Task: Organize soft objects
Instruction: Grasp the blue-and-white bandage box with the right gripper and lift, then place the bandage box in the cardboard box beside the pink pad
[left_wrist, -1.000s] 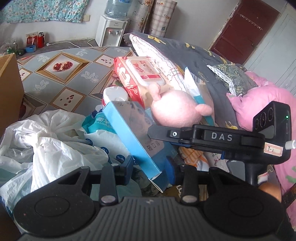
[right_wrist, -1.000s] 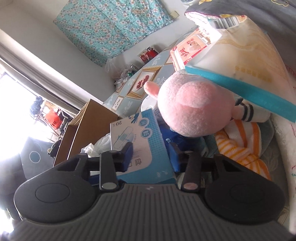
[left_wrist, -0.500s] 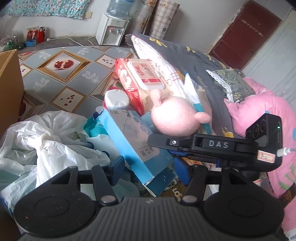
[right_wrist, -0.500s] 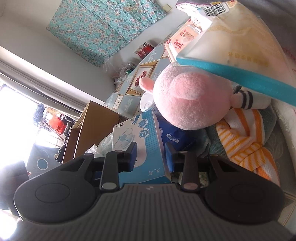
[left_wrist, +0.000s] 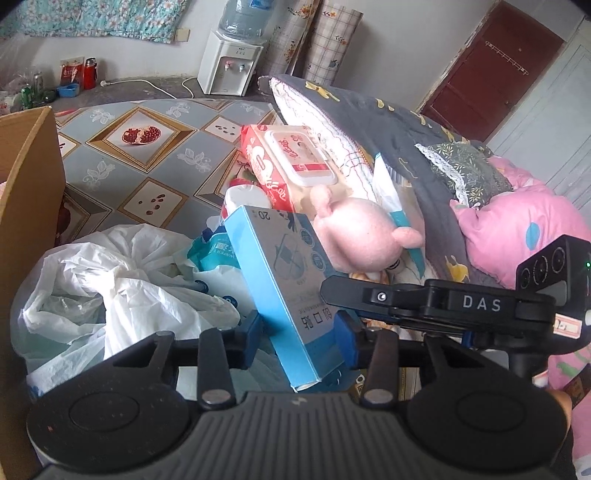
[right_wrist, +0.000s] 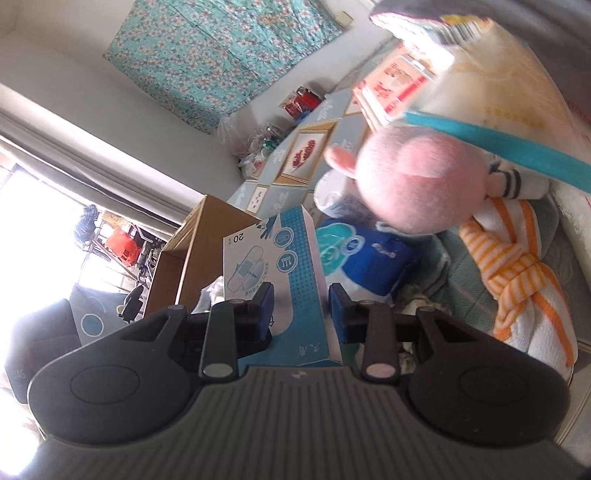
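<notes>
A blue and white plaster box (left_wrist: 280, 273) stands tilted above the heap, between the pads of both grippers. In the right wrist view my right gripper (right_wrist: 301, 312) is shut on the box (right_wrist: 280, 251) near its lower end. From the left wrist view that right gripper (left_wrist: 328, 291) reaches in from the right against the box's face. My left gripper (left_wrist: 301, 334) straddles the box's lower end with its jaws closing; a thin gap shows at the left pad. A pink plush toy (left_wrist: 358, 236) (right_wrist: 417, 184) lies just behind the box.
A red wet-wipes pack (left_wrist: 291, 162) lies behind the plush toy. A white plastic bag (left_wrist: 110, 280) and a cardboard box (left_wrist: 26, 177) are at the left. An orange-striped cloth (right_wrist: 517, 273) and a blue packet (right_wrist: 369, 254) lie beneath. A grey quilt (left_wrist: 388, 122) and pink bedding (left_wrist: 517, 221) are at the right.
The left jaws spread wide off the blue box, then narrowed again around it. The right gripper kept its hold. Both views shifted slightly with the box.
</notes>
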